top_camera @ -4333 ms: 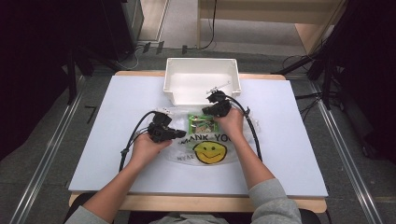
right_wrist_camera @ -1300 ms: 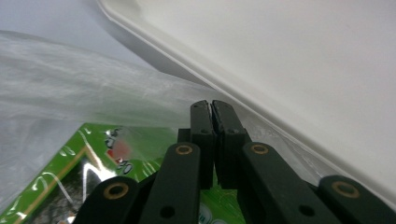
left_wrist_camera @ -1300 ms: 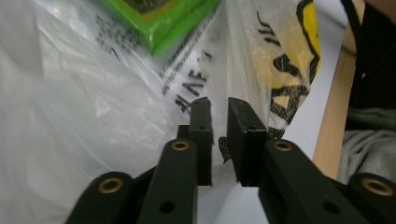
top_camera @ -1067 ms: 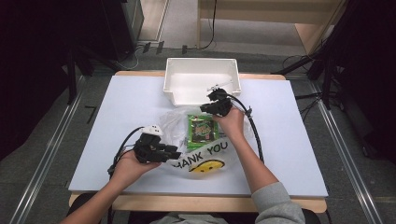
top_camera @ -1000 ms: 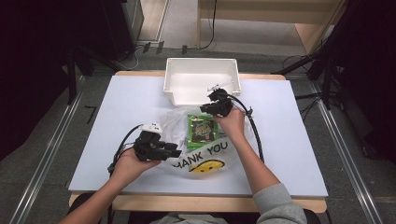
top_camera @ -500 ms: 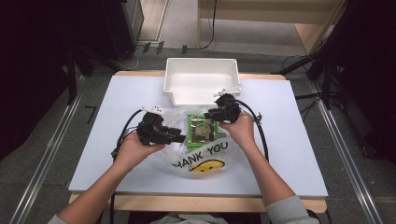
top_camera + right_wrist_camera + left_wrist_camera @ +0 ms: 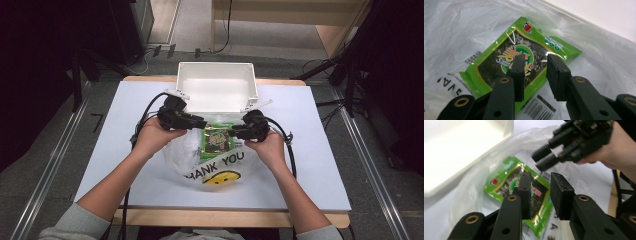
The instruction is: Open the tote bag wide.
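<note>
Two grippers over a clear plastic bag [image 7: 210,160] at mid-table, one on each side of a green snack packet [image 7: 216,139] lying flat on or in the bag; can't tell which from these frames.

Left gripper [image 7: 200,121]: comes in from the left, tips at the packet's far-left corner. In the left gripper view [image 7: 540,195] there's a clear gap between the jaws, nothing pinched, packet [image 7: 524,192] visible under and past them. Jaws have just been closing, but no thing sits between them. Released.

Right gripper [image 7: 236,133]: comes in from the right, tips at the packet's right edge. In the right gripper view [image 7: 535,75] the jaws stand apart above the packet [image 7: 516,62], the label showing through the gap. Pads not on the film as far as I can see. Released too.

Packet: green border, dark centre panel, long axis running near-far in the high view, just near of the white tray [image 7: 250,85]. Tray sits at the far edge of the white table [image 7: 310,165], its near rim touching or overlapping the bag's far edge.

Bag: crumpled, black "THANK YOU" lettering and a yellow smiley [image 7: 223,177] on the near part, barcode [image 7: 541,107] printed beside the packet.

Right gripper also shows far-right in the left gripper view [image 7: 544,157], tips just beyond the packet.
</note>
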`<state>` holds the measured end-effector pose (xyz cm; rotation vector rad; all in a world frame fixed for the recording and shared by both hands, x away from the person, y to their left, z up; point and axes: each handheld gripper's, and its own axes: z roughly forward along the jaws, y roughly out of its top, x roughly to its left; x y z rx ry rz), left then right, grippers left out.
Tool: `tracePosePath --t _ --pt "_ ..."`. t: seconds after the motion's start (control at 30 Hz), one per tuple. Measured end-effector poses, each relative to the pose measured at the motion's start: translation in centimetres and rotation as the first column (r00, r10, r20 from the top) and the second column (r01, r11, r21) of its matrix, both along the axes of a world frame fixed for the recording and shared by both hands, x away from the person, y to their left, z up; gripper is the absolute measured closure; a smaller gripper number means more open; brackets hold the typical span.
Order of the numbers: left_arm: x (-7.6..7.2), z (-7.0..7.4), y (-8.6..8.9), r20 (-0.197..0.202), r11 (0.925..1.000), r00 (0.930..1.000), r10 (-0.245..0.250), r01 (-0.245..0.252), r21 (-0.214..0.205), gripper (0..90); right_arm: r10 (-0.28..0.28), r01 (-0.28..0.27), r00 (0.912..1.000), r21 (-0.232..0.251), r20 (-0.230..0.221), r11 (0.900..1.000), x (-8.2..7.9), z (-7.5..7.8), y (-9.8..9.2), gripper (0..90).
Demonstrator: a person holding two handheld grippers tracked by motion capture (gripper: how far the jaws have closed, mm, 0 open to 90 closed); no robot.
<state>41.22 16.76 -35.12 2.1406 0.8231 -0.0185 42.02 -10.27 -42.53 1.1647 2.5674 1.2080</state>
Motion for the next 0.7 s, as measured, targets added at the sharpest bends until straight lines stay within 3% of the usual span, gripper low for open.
tracePosePath --t 0.4,0.53,0.63,0.67,0.7 --pt "3.9 -0.6 -3.4 0.011 0.9981 0.9997 -0.024 0.023 0.057 84.1 0.002 -0.002 0.9999 0.001 0.014 1.0 -1.6 0.1 -1.1 74.0" --pt "5.0 -0.8 -4.4 0.012 0.9981 0.9994 -0.032 0.031 0.053 85.3 0.003 -0.003 0.9999 0.004 0.015 1.0 -1.9 0.1 -1.2 76.0" --pt "5.9 -1.5 -5.4 0.007 0.9989 0.9994 -0.034 0.034 0.034 86.6 -0.002 0.002 0.9998 0.006 0.021 1.0 -2.1 0.1 -1.7 78.9" --pt "5.9 -1.5 -5.4 0.007 0.9989 0.9994 -0.034 0.034 0.034 87.0 -0.002 0.002 0.9998 0.006 0.021 1.0 -2.1 0.1 -1.7 78.9" --pt "6.6 -2.4 -5.9 0.002 0.9984 0.9997 -0.026 0.026 0.051 87.4 -0.007 0.006 0.9998 0.011 0.02 0.9999 -2.1 0.1 -1.8 81.7"
